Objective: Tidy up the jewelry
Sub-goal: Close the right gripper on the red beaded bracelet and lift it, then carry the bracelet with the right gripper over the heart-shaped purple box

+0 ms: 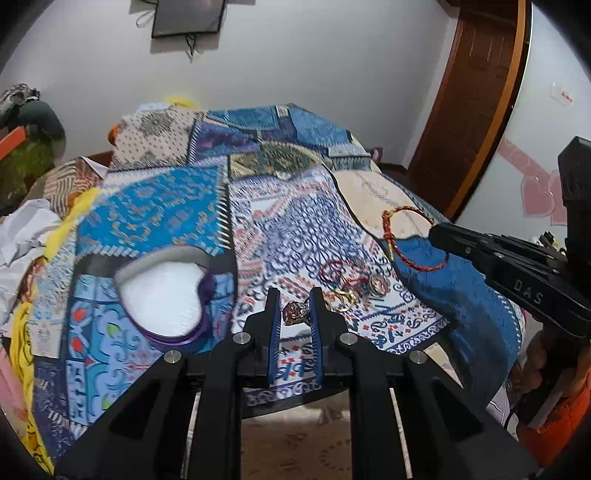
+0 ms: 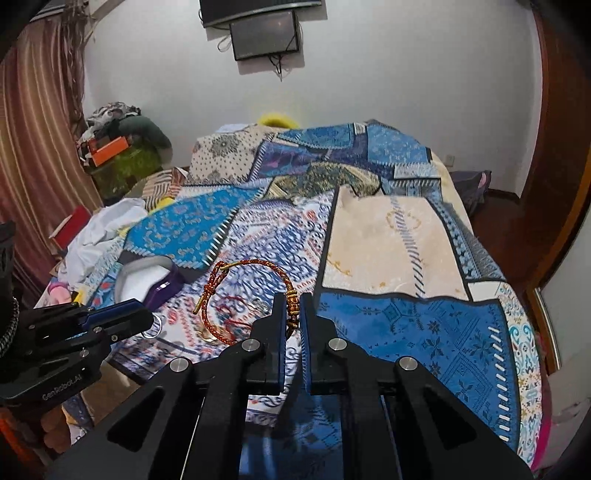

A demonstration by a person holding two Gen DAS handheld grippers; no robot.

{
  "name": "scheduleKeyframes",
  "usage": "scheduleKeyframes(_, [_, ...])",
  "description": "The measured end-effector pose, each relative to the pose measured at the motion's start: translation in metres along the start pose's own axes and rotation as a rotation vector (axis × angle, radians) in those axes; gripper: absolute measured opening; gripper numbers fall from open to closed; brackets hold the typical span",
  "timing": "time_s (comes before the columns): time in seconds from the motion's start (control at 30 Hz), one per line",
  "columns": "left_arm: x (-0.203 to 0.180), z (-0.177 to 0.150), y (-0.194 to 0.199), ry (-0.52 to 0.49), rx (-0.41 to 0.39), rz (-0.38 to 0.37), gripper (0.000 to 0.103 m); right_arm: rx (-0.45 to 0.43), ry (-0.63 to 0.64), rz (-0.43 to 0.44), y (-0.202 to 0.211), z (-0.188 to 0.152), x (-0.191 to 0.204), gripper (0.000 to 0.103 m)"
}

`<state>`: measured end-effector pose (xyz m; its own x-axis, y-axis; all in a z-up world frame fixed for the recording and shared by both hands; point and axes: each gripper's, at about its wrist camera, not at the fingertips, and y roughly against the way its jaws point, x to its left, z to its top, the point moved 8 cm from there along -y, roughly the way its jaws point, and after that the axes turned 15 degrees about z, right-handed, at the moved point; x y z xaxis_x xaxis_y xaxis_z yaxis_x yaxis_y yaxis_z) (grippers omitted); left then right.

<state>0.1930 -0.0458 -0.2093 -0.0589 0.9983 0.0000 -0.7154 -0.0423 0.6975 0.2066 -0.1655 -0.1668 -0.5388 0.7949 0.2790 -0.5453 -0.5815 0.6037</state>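
R tongs point(image 2: 291, 308) marked "DAS" grip red bracelet point(image 2: 251, 291); L "GenRobot.AI".

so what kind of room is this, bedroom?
Probably a bedroom in a home. The work surface looks like a bed under a patchwork blanket, clothes are piled in the corner, and a wooden door stands at the right. A screen hangs on the wall.

A home bedroom: patchwork quilt point(image 2: 388, 240), wooden door point(image 1: 476, 96), curtain point(image 2: 33, 147), piled clothes point(image 2: 114, 118).
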Motion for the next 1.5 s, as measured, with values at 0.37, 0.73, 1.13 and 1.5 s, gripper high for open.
scheduleKeyframes(0.37, [0.047,0.022,0.039,0.059,-0.111,0.068,0.014,-0.053,0.064,0.04,0.01,0.023,0.047,0.006])
scheduleKeyframes(0.73, [0.102,0.039,0.064,0.108,-0.205,0.15,0.014,-0.059,0.118,0.101,-0.004,0.038,0.096,0.006])
scheduleKeyframes(1.13, [0.137,0.041,0.051,0.153,-0.202,0.171,0.014,0.027,0.128,0.172,-0.057,0.04,0.121,0.006])
scheduleKeyframes(1.5, [0.14,0.04,0.002,0.14,-0.123,0.133,0.014,0.199,0.117,0.223,-0.121,0.024,0.118,0.006])
